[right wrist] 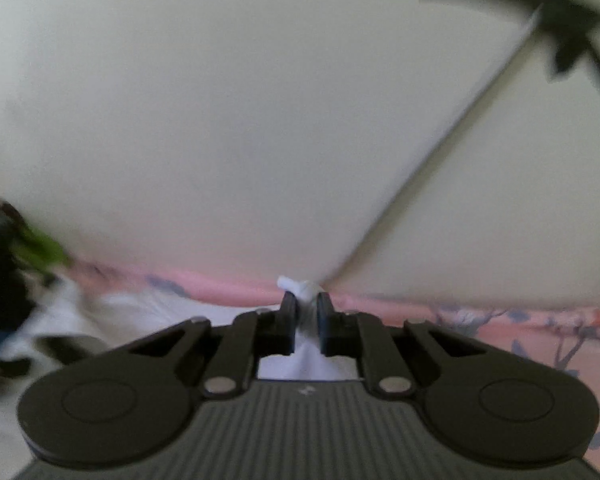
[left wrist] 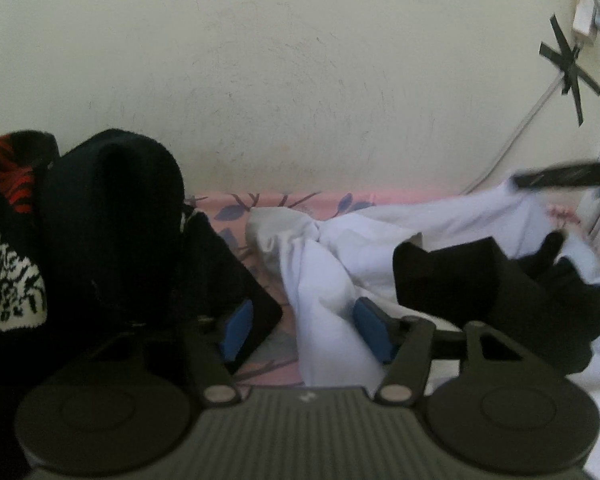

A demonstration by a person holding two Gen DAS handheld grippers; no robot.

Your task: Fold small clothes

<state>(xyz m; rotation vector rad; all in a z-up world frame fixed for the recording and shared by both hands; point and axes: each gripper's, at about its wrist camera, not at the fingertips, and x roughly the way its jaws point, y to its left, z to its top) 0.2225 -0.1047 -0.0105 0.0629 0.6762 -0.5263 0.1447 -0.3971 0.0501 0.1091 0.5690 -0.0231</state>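
A white garment (left wrist: 324, 264) lies crumpled on the pink floral sheet (left wrist: 275, 202), with black trim (left wrist: 460, 276) at its right. My left gripper (left wrist: 304, 326) is open just above it, its blue pads on either side of a white fold, not closed on it. My right gripper (right wrist: 306, 320) is shut on a bunched end of the white garment (right wrist: 304, 290) and lifts it. It shows as a blurred dark bar in the left wrist view (left wrist: 568, 176), pulling the cloth up at the far right.
A pile of dark clothes (left wrist: 111, 216) with a black-and-white patterned piece (left wrist: 7, 280) and a red-striped one (left wrist: 11, 176) sits at the left. A cream wall (left wrist: 300, 80) stands close behind, with a cable and black tape (left wrist: 568, 64) at the right.
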